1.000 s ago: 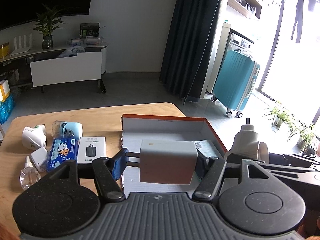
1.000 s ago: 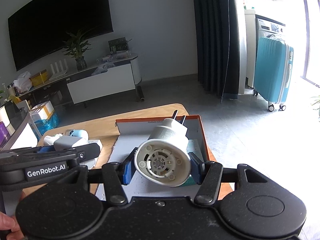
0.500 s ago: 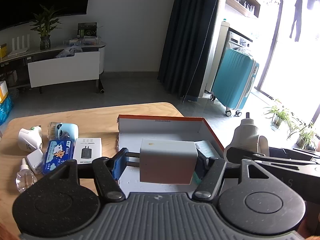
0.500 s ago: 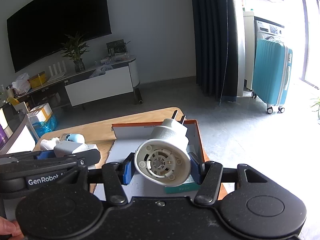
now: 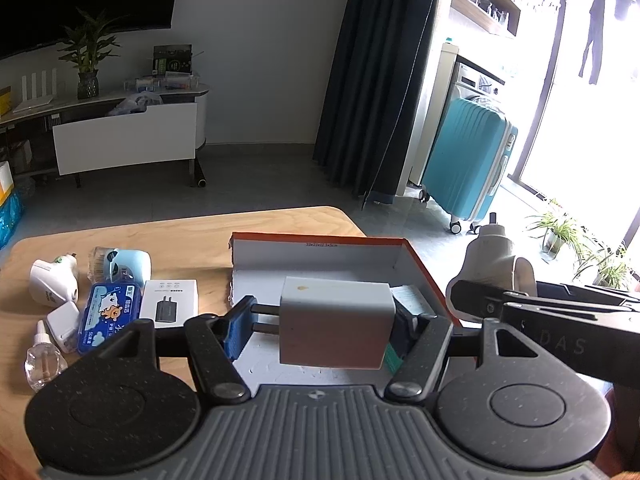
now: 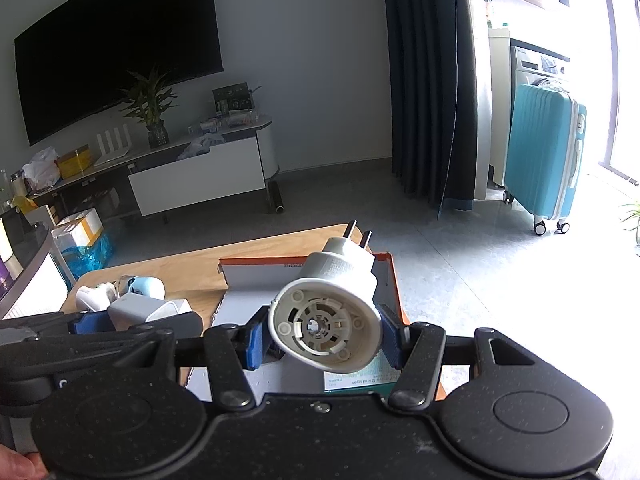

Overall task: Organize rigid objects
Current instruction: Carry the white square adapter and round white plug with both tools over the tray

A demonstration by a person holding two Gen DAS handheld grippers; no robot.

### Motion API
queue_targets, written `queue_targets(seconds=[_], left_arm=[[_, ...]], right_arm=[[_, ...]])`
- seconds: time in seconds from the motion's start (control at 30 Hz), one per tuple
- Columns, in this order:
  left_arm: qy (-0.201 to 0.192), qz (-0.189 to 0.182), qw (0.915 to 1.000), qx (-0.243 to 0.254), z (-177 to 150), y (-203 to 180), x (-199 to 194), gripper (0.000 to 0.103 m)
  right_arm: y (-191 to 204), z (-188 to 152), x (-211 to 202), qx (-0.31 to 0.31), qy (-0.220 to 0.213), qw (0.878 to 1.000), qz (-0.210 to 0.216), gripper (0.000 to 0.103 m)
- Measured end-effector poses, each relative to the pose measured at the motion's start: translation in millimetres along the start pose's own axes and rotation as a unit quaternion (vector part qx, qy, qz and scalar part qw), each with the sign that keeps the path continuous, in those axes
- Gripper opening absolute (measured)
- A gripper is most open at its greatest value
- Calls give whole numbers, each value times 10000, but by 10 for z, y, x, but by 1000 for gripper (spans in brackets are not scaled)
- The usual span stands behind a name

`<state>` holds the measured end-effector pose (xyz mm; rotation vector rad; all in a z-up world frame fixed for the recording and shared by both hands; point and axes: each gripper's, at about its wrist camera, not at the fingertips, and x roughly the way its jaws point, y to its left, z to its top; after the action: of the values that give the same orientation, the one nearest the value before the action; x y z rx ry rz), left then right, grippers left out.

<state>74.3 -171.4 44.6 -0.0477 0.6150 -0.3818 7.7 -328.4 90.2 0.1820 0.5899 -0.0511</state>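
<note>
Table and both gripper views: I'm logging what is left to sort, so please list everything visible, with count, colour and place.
Box: one, orange outside, white inside, open on the table's right part.
Charger: one, white, held above the box.
Plug-in vaporizer: one, white, held above the box.
Bandage packet: one, teal and white, lying in the box.
Second vaporizer: one, white, table's left.
Blue case: one, table's left.
Charger carton: one, white, beside the blue case.
Liquid bottle: one, clear, near left edge.
Table: one, light wood.
Suitcase: one, teal, on the floor.
Left hand-held gripper: black, shut on the charger.
Right hand-held gripper: black, shut on the plug-in vaporizer.
</note>
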Motion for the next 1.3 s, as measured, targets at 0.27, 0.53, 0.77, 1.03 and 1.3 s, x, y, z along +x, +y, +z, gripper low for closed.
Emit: queue_targets(seconds=[0.27, 0.53, 0.77, 1.03, 1.3], left_arm=[[31, -2, 10000, -35, 10, 18, 38, 67], [78, 4, 9999, -82, 10, 47, 83, 67], [134, 6, 9999, -97, 10, 49, 132, 67], [181, -9, 9998, -102, 11, 42, 199, 67], [229, -24, 9997, -98, 9, 32, 255, 67]], right_arm=[[2, 14, 51, -35, 14, 10000, 0, 67], [-10, -12, 99, -43, 70, 10000, -14, 67], [-9, 32, 196, -35, 144, 9999, -34, 67], [-31, 80, 295, -31, 194, 9998, -69, 67], [-23, 106, 395, -42, 231, 9997, -92, 67]])
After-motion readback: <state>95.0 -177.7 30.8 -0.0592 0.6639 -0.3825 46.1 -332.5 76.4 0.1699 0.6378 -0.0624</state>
